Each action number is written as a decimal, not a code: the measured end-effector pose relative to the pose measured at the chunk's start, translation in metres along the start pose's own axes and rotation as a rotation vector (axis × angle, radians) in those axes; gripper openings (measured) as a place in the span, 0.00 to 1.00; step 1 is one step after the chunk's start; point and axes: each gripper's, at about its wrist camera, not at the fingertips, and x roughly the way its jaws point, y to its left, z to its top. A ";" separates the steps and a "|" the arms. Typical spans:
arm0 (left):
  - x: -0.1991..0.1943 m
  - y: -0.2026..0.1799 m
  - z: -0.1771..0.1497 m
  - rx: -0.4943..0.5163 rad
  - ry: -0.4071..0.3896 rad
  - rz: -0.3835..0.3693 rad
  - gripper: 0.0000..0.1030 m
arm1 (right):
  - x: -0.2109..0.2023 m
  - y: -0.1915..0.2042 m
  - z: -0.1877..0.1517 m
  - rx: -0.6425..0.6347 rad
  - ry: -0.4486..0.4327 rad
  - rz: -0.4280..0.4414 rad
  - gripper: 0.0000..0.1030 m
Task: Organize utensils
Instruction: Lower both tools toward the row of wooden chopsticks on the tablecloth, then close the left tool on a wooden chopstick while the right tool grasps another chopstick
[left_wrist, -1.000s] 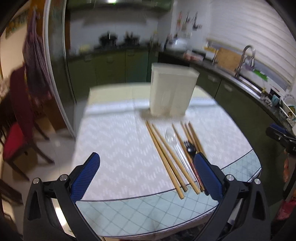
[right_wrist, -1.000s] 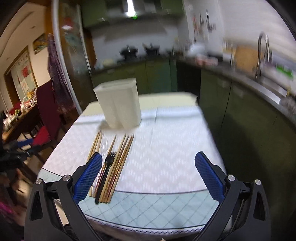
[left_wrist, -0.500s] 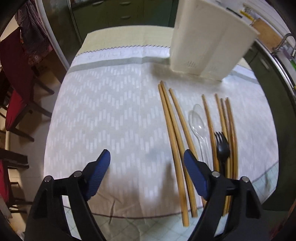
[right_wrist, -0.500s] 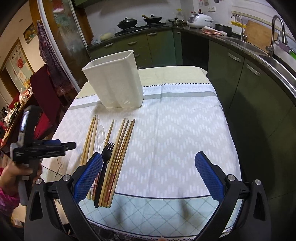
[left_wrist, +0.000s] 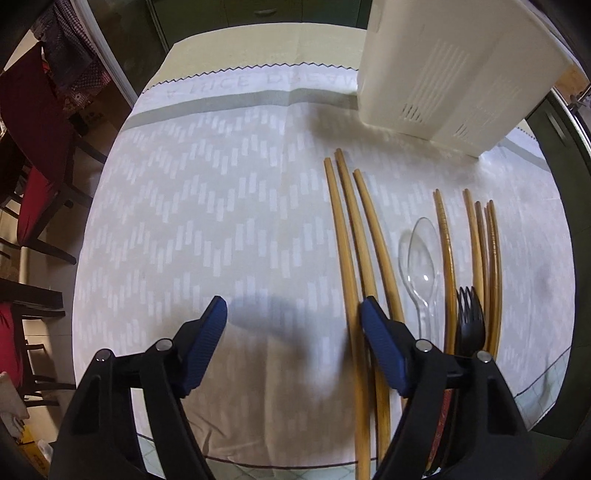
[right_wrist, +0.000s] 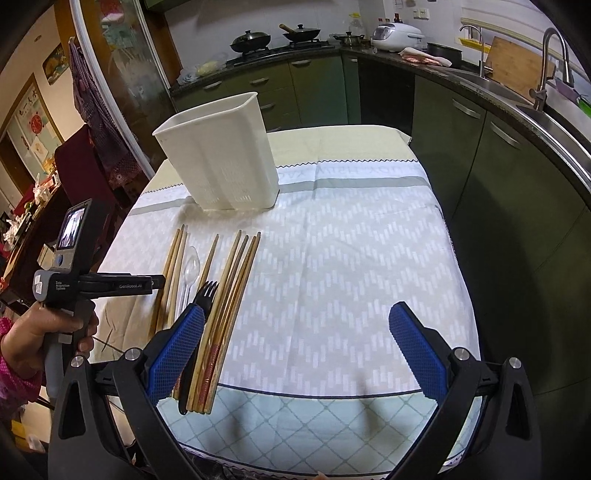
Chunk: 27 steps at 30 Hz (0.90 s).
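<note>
Several wooden chopsticks (left_wrist: 354, 236) (right_wrist: 236, 280), a clear plastic spoon (left_wrist: 423, 254) (right_wrist: 191, 267) and a black plastic fork (left_wrist: 470, 325) (right_wrist: 204, 295) lie side by side on the white cloth. A white utensil holder (left_wrist: 450, 70) (right_wrist: 221, 155) stands upright behind them. My left gripper (left_wrist: 293, 321) is open and empty, low over the cloth, its right pad over the leftmost chopsticks. It also shows in the right wrist view (right_wrist: 159, 282). My right gripper (right_wrist: 295, 339) is open and empty above the table's near edge, right of the utensils.
The table (right_wrist: 295, 417) has a checked cover under the cloth (right_wrist: 351, 258). Red chairs (left_wrist: 33, 147) stand to its left. Green kitchen cabinets (right_wrist: 480, 155) and a counter with a sink run along the right and back.
My left gripper has moved down and forward toward the cloth, closing in on the leftmost chopsticks, and its jaws have narrowed somewhat. The right gripper has stayed almost still.
</note>
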 end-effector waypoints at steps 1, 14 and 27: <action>0.001 -0.002 0.003 0.000 0.002 0.001 0.68 | 0.000 0.000 0.000 -0.001 0.000 -0.001 0.96; 0.002 -0.005 0.057 0.045 0.040 -0.024 0.21 | 0.055 0.019 0.033 -0.049 0.216 0.001 0.96; 0.010 -0.001 0.087 0.079 0.016 -0.040 0.20 | 0.137 0.046 0.044 -0.051 0.463 -0.061 0.61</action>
